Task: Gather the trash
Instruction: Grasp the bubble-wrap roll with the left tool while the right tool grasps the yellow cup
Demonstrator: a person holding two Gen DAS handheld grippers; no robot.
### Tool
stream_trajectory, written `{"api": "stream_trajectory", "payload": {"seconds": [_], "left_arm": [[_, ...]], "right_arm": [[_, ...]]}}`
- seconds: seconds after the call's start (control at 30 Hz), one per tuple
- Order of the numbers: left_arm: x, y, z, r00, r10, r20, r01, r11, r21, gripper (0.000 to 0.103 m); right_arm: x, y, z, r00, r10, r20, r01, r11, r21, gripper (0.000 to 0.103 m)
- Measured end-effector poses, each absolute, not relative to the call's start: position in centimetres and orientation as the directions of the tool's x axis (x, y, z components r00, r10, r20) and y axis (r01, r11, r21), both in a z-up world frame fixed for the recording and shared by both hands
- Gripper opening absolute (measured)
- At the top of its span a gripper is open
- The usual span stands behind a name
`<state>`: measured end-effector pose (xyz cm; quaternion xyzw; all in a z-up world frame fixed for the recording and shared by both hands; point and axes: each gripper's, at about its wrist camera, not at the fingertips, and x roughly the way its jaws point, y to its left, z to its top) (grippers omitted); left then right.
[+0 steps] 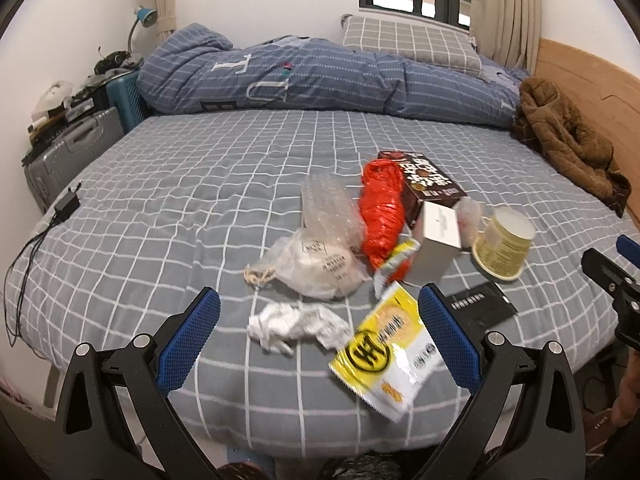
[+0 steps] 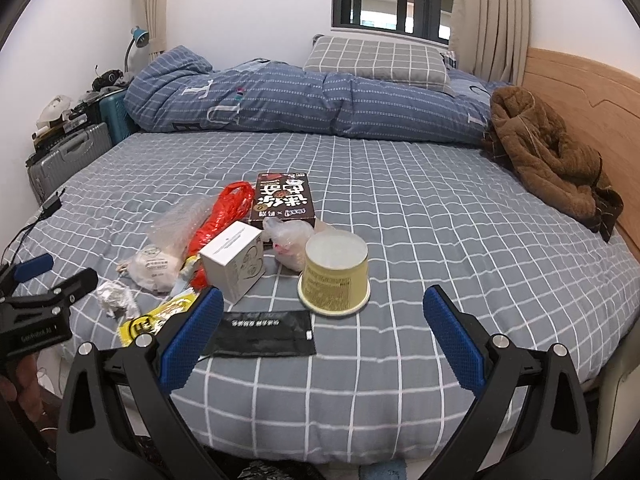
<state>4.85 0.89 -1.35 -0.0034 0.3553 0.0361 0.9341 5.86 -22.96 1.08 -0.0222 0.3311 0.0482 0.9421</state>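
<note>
We hold the left gripper [image 1: 319, 338] and the right gripper [image 2: 323, 334] with fingers apart and empty, because the trash, like the yellow wrapper [image 1: 384, 354] and the paper cup [image 2: 335, 272], lies loose on the bed [image 1: 180, 200].

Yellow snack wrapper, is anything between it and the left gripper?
Nothing visible. The yellow snack wrapper lies at the bed's near edge, right ahead of the open left gripper, with only the crumpled tissue beside it.

Boxes: two, a dark printed cardboard box [image 2: 285, 199] and a white cardboard box [image 2: 234, 260].
Cups: one yellow paper cup [image 2: 335, 274].
Bags: one red plastic bag [image 1: 380, 212].
Tissues: one crumpled white tissue [image 1: 294, 324].
</note>
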Motion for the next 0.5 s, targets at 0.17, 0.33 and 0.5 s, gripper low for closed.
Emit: {"api": "stream_trajectory", "payload": {"seconds": [0.17, 0.33, 0.5], "left_arm": [[8.1, 1.3, -1.7, 0.735, 0.069, -0.675, -0.071, 0.997, 0.024, 0.097], [11.7, 1.7, -2.8, 0.712, 0.065, -0.700, -0.068, 0.997, 0.023, 0.097], [15.4, 1.9, -4.1, 0.688, 0.053, -0.724, -0.073, 0.997, 0.004, 0.097]], "right_arm": [[8.8, -23.0, -0.4, 0.763, 0.056, -0.644, -0.096, 0.995, -0.026, 0.096], [11.4, -23.3, -2.0, 0.742, 0.046, -0.669, -0.085, 0.996, -0.026, 0.096], [13.5, -23.1, -3.6, 0.720, 0.051, -0.692, -0.087, 0.996, -0.017, 0.096]]}}
